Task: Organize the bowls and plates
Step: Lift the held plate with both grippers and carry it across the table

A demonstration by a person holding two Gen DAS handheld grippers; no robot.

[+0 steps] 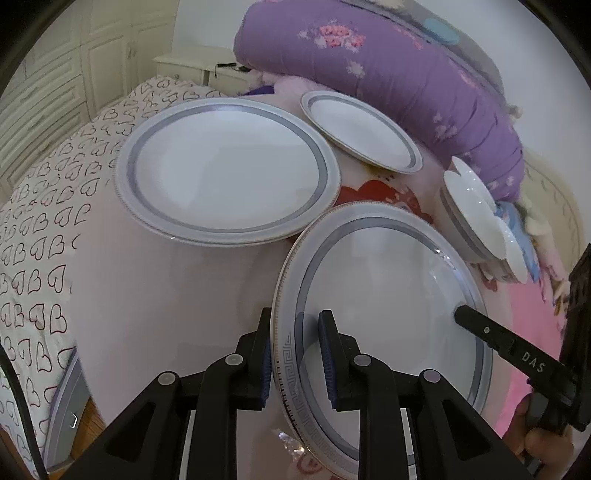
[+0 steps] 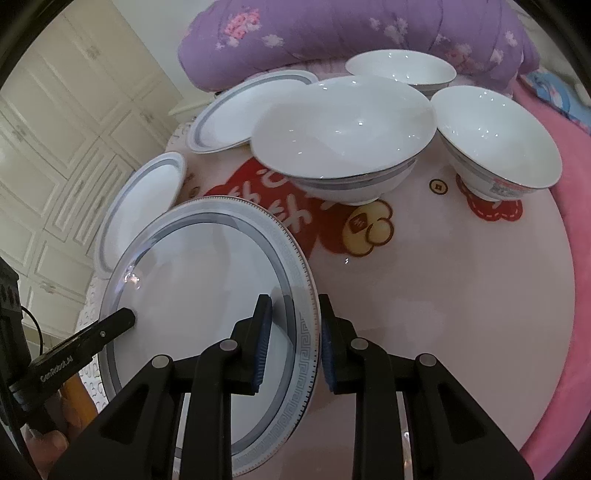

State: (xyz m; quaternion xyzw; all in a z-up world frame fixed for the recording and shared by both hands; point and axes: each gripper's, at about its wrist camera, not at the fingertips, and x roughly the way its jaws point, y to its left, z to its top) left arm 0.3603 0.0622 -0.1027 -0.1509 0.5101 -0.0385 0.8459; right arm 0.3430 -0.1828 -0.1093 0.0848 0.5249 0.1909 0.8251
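Both grippers are clamped on the same big plate (image 1: 388,314), one on each side of its rim. The left gripper (image 1: 295,354) has its blue-padded fingers (image 1: 328,362) pinched over the Greek-key border, one above and one below the edge. The right gripper (image 2: 291,347) does the same on the opposite edge, so it's holding that rim too. In the left wrist view you can see a finger of the right gripper poking onto the plate from the far side, and vice versa.

The plate looks tilted and raised off the pink blanket (image 2: 461,314). Just beyond it in the left view sits a stack of large grey-banded plates (image 1: 225,166), with a smaller plate (image 1: 360,131) leaning behind that. The right wrist view shows a large white bowl (image 2: 343,136) near the middle, a smaller bowl (image 2: 495,136) to its right and another bowl (image 2: 400,72) behind. A purple floral quilt (image 2: 332,33) is bunched up at the back, cream wardrobe doors (image 2: 66,129) off to the left.
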